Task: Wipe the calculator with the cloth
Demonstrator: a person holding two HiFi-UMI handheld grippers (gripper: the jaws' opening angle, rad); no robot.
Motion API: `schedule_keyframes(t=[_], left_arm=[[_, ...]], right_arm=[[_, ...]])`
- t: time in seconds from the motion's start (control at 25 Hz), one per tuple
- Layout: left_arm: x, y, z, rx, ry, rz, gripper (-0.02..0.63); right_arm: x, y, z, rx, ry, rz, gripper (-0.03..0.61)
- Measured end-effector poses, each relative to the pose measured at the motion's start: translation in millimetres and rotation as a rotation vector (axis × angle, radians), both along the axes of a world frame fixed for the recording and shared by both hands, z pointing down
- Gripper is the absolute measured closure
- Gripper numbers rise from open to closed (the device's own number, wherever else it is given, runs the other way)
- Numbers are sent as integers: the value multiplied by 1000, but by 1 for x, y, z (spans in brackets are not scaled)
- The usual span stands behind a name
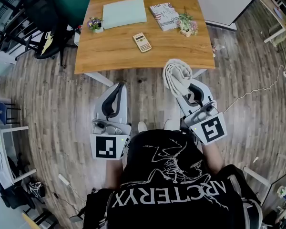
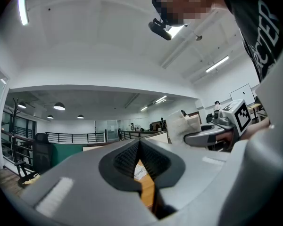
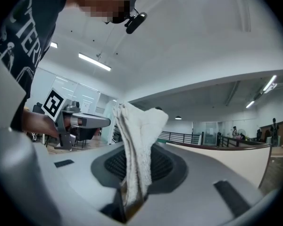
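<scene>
The cloth point(image 3: 141, 126) is rough, nubbly off-white terry, the right gripper point(image 3: 132, 147) is smooth matt grey plastic with black ribbed pads point(image 3: 164, 166), the table point(image 1: 114, 56) is satin, wood-grained board, the calculator point(image 1: 142, 42) is cream plastic, and the floor point(image 1: 52, 94) is matt grey wood-look planks.

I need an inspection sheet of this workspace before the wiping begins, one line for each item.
Surface: wooden table, things spread apart.
Job's things: calculator flat, mid-table; cloth bunched in right gripper.
Clutter: green pad, magazine, two flower pots at the far side.
Grippers: left gripper shut, empty; right gripper shut on cloth; both short of the table.
Cables: white cable on the floor, right.
Surroundings: black chair left, whiteboard right.
</scene>
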State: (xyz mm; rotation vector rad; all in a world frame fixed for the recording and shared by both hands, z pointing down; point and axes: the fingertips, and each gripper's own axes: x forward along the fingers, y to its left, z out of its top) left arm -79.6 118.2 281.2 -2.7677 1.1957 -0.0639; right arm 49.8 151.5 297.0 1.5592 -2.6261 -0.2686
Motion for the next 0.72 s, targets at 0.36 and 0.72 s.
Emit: schedule_keyframes(t=[0.36, 0.72], left_arm=[[22, -5, 1, 19, -38, -28, 604], [43, -11, 9, 7, -29, -105, 604]], right_arm=[[19, -7, -1, 20, 64, -23, 488], [48, -16, 15, -25, 57, -87, 488]])
